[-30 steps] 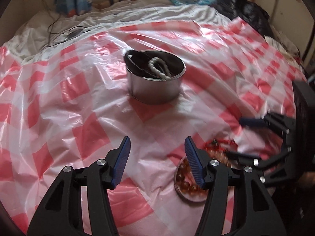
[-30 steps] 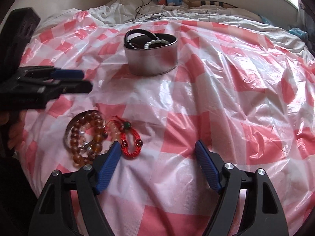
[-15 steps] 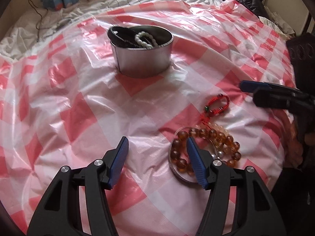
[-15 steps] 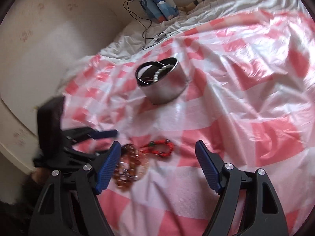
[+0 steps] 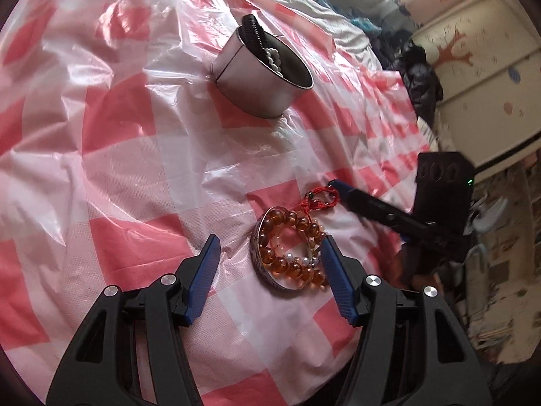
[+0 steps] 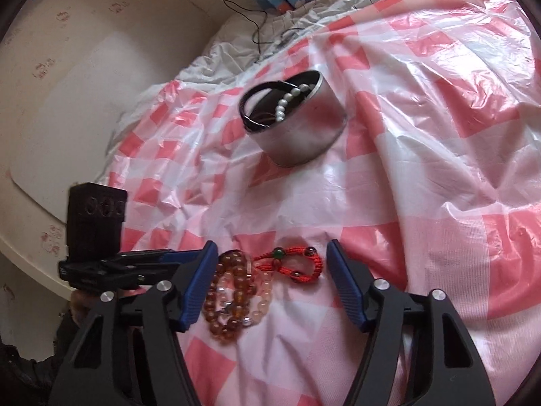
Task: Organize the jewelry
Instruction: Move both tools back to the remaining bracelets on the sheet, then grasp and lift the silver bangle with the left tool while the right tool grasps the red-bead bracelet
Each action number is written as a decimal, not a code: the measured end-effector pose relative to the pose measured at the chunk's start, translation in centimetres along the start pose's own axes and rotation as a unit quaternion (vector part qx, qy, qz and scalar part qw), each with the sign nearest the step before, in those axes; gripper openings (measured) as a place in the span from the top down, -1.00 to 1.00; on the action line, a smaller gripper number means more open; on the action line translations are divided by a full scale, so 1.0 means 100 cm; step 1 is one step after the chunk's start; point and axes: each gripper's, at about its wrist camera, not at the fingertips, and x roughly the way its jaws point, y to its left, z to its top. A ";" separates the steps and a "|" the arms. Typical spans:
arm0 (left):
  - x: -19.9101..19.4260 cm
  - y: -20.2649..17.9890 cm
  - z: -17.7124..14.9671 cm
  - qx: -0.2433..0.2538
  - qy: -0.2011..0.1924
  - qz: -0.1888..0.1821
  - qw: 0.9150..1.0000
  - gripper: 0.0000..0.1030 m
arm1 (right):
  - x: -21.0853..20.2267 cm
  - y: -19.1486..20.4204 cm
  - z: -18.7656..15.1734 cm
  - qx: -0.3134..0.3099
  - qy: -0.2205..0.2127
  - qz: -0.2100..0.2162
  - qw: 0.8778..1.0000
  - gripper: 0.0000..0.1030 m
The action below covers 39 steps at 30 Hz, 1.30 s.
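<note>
While jewelry lies on checked sheet (image 6: pixel 422 176), our right gripper (image 6: pixel 268 287) closes around red cord bracelet (image 6: pixel 297 264), pads not touching; our left gripper (image 5: pixel 270 279) open over amber beads (image 5: pixel 290 247).

Perhaps open sheet (image 6: pixel 422 203) beside tin (image 6: pixel 304 135)

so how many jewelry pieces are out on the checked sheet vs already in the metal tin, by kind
amber bead bracelet: 1, on sheet
silver bangle: 1, on sheet
red cord bracelet: 1, on sheet
white pearl strand: 1, in round metal tin
black band: 1, in tin
total: 5
</note>
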 end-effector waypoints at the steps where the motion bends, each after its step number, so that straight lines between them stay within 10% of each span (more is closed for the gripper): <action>1: -0.001 0.000 0.000 -0.003 -0.003 -0.004 1.000 -0.12 | 0.003 -0.001 0.000 0.000 0.002 -0.010 1.000 -0.01; 7: -0.006 -0.007 -0.007 0.013 -0.017 0.009 1.000 0.01 | 0.004 -0.016 -0.002 0.034 -0.012 -0.037 0.999 0.77; 20: 0.004 -0.010 -0.007 0.012 0.001 -0.001 1.000 0.03 | 0.005 -0.021 -0.006 0.055 0.007 0.021 0.998 0.82; 27: 0.002 -0.003 -0.005 -0.006 -0.004 -0.013 1.000 0.99 | 0.003 -0.018 -0.008 0.052 -0.005 0.016 0.999 0.84; 32: -0.010 -0.012 -0.001 -0.001 -0.025 -0.066 0.998 1.00 | -0.003 -0.026 -0.010 0.073 -0.022 0.033 0.997 0.84; 39: 0.004 -0.006 -0.005 -0.007 0.018 -0.018 1.000 0.91 | -0.003 -0.032 -0.010 0.083 -0.016 0.045 0.995 0.84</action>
